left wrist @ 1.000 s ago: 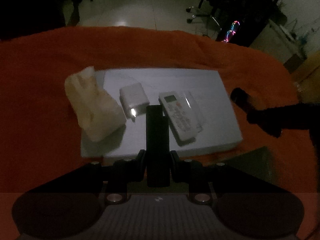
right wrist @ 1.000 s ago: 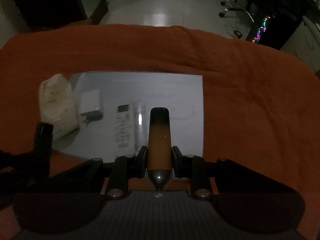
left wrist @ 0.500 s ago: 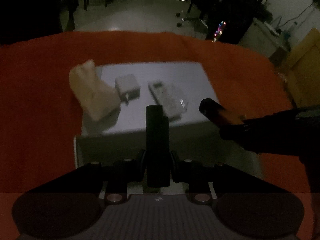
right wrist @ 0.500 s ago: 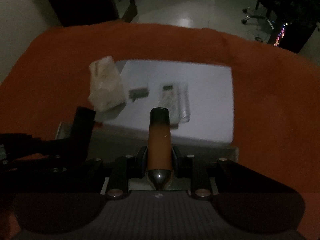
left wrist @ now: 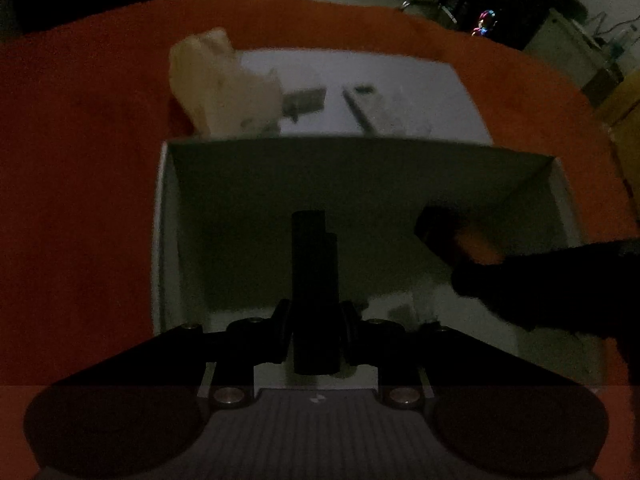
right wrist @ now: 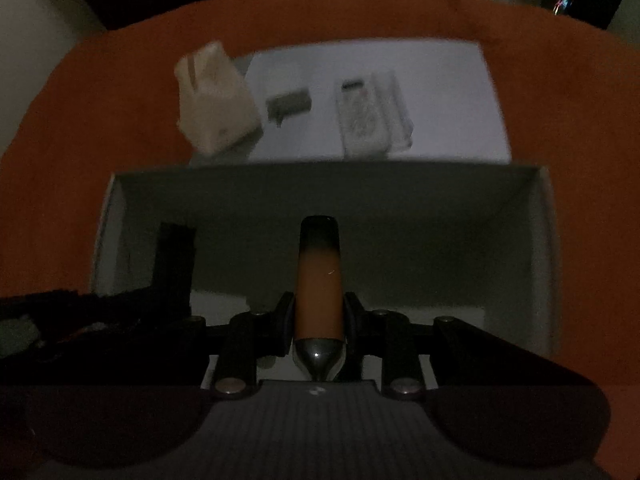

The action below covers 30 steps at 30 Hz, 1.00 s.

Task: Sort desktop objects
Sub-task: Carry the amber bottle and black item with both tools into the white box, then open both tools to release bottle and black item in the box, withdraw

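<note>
Over the open box (right wrist: pixel 540 240), my left gripper (left wrist: pixel 316 312) clamps a black marker (left wrist: pixel 314 272), my right gripper (right wrist: pixel 318 312) an orange pen (right wrist: pixel 319 280); next, lower and release both.

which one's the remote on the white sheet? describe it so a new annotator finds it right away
Start at the orange cloth, then the flat white sheet lying on it beyond the open white box. Three things sit on the sheet: a cream tissue pack at the left, a small grey charger block, and the long white remote control. It alone has a small display window and rows of buttons.
</note>
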Motion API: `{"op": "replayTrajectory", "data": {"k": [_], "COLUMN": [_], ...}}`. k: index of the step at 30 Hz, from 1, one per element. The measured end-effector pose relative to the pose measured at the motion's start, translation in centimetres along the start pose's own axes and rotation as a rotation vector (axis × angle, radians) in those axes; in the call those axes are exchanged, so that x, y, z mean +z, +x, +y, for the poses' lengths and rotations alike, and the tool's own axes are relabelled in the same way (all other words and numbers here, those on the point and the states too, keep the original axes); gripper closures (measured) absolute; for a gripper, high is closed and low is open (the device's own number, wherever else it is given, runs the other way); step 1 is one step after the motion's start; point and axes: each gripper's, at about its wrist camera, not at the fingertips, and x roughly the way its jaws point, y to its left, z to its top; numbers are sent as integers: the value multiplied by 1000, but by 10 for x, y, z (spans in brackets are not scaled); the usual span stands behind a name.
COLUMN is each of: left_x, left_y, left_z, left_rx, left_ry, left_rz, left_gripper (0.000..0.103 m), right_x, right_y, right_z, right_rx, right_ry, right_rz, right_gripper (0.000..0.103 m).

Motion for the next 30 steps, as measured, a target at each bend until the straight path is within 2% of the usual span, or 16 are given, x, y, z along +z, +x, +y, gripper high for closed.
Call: {"op": "replayTrajectory", "data": {"k": [9,18,30], "left_x": [-21,-36,-44], "left_y": [24,36,52], "left_z": [9,6,1], "left_rx": [-6,21,56], "left_ry": [-43,-18,1], "left_rz": [0,13,62], "left_gripper": [82,82,82], "right_x": [-19,-34,-54], "right_y": [58,75,97], "right_z": [3,4,4], "right_rx": [-51,-45,-83], "right_ry": [-23,-18,-40], "right_rz": [65,83,131], "right_gripper": [76,76,75]}}
